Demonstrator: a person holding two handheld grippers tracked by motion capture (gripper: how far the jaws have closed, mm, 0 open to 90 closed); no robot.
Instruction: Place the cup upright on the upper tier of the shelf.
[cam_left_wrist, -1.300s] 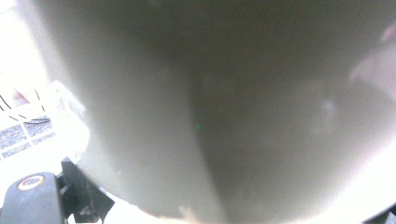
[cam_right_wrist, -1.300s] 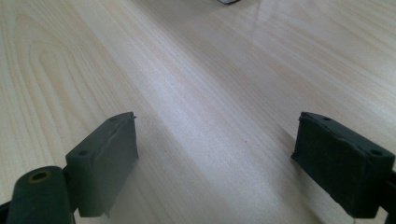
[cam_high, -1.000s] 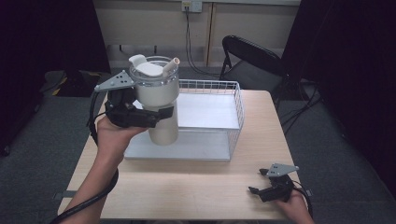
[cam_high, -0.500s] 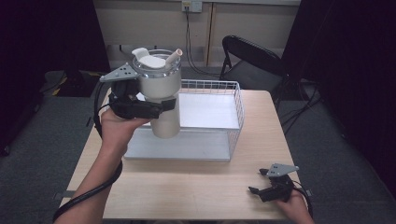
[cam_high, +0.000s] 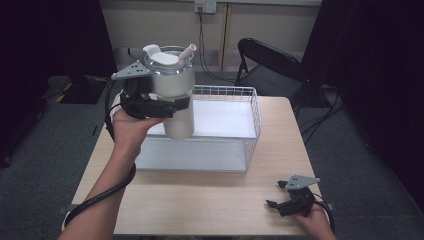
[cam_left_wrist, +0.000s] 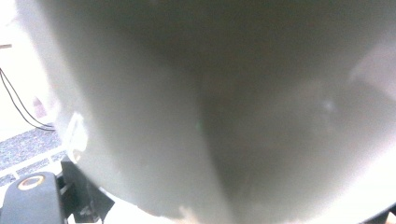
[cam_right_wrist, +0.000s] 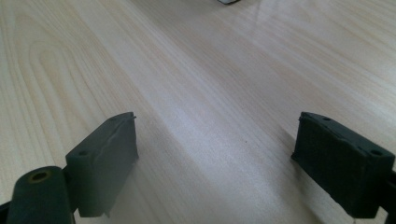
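On the left, the left gripper (cam_high: 167, 106) pinches a tall white cup (cam_high: 176, 95) around its middle and holds it high in the air, above the near-left part of the wire basket (cam_high: 252, 107). The cup stands almost upright, and it has a clear lid (cam_high: 170, 56) with a white straw (cam_high: 188, 50). In the left gripper view the cup wall (cam_left_wrist: 224, 102) is very close and blurred. The risk, I think, is that the smooth round wall slips between the jaws, because the wide upper part makes the cup top-heavy; then it may tilt and fall on the basket edge. Also the lid could come loose if the cup knocks the wire. On the right, the right gripper (cam_high: 280, 198) rests low on the table (cam_high: 200, 200), its jaws spread wide and holding nothing.
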